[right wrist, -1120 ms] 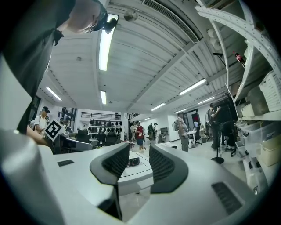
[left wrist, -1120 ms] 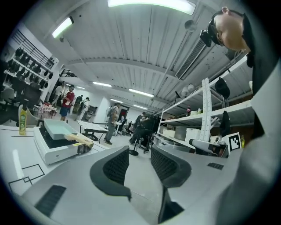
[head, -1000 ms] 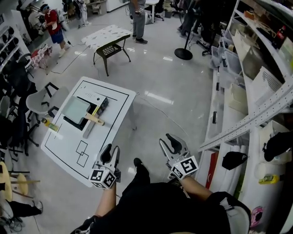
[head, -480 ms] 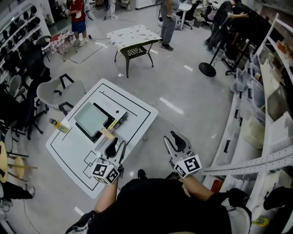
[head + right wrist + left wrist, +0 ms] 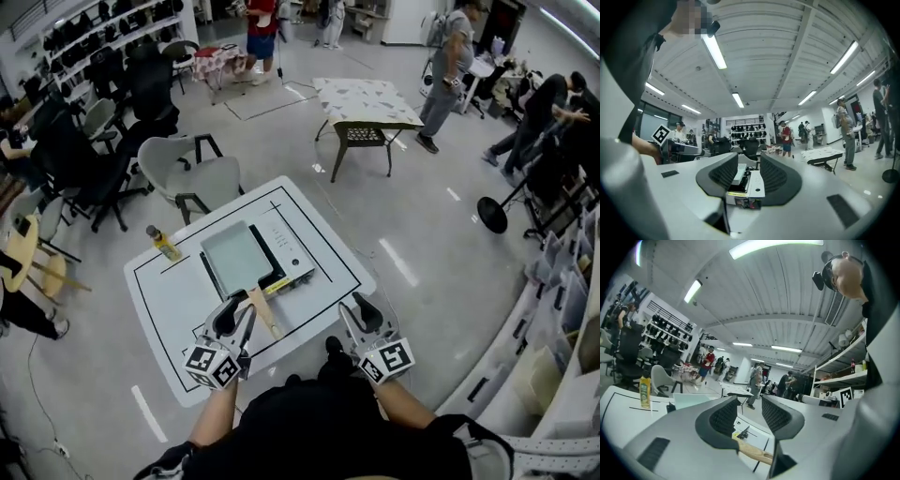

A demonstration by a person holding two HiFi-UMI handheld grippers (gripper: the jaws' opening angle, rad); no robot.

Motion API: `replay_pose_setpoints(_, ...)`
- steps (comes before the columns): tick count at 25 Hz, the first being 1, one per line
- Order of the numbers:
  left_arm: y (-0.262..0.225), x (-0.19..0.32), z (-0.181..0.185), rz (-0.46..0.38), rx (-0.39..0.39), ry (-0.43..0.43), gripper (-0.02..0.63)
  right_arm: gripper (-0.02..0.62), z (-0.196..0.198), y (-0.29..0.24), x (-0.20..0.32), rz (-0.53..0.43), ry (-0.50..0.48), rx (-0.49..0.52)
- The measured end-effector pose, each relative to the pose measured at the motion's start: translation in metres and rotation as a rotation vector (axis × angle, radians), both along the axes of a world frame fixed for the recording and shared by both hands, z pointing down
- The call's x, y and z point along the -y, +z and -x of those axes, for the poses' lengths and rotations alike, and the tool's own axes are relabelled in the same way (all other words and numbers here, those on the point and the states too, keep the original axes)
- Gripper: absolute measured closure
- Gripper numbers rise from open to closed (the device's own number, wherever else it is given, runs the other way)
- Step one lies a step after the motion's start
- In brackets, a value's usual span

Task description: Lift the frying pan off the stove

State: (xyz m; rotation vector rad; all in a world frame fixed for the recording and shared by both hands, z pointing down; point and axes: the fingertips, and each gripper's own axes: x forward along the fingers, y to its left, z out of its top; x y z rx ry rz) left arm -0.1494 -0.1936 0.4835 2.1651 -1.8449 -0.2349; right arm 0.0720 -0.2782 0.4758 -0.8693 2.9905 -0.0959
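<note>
White table point(image 5: 167, 298) carries the stove point(image 5: 292, 261) and pan point(image 5: 234, 258). Left hand-held gripper point(image 5: 234, 314), opening, empty, hovers beside the handle point(image 5: 265, 314); right hand-held gripper point(image 5: 361, 311) is spread, empty.

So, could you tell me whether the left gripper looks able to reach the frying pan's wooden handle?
Probably yes: the left gripper hovers right beside the wooden handle, its claw opening and empty, with nothing in between.

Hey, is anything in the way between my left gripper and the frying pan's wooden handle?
Nothing visible. The left gripper, its jaws opening with nothing between them, hangs right beside the wooden handle of the frying pan, with only bare table around. The bottle stands far off to the side.
</note>
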Motion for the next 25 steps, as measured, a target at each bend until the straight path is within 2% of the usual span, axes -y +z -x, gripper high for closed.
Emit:
replay_pose_setpoints(7, -0.01, 0.019, 0.032, 0.025, 0.017, -0.256, 0.44, 0.443, 0.06, 0.006, 0.061, 0.074, -0.317, 0.02)
replay_pose_setpoints(13, -0.021, 0.014, 0.039, 0.016, 0.073, -0.454, 0.437, 0.442, 0.091, 0.016, 0.085, 0.199, -0.58, 0.055)
replay_pose_setpoints(17, -0.025, 0.005, 0.051, 0.023, 0.115, -0.557, 0.437, 0.439, 0.112, 0.033, 0.092, 0.308, -0.739, 0.064)
replay_pose_setpoints(19, -0.027, 0.003, 0.059, 0.025, 0.136, -0.599, 0.437, 0.439, 0.128, 0.048, 0.094, 0.453, -0.818, 0.083)
replay_pose_setpoints(23, -0.022, -0.014, 0.061, 0.063, 0.152, -0.669, 0.437, 0.439, 0.146, 0.083, 0.075, 0.849, -0.923, 0.077)
replay_pose_setpoints(25, -0.018, -0.022, 0.064, 0.07, 0.152, -0.682, 0.437, 0.437, 0.155, 0.092, 0.061, 0.981, -0.968, 0.055)
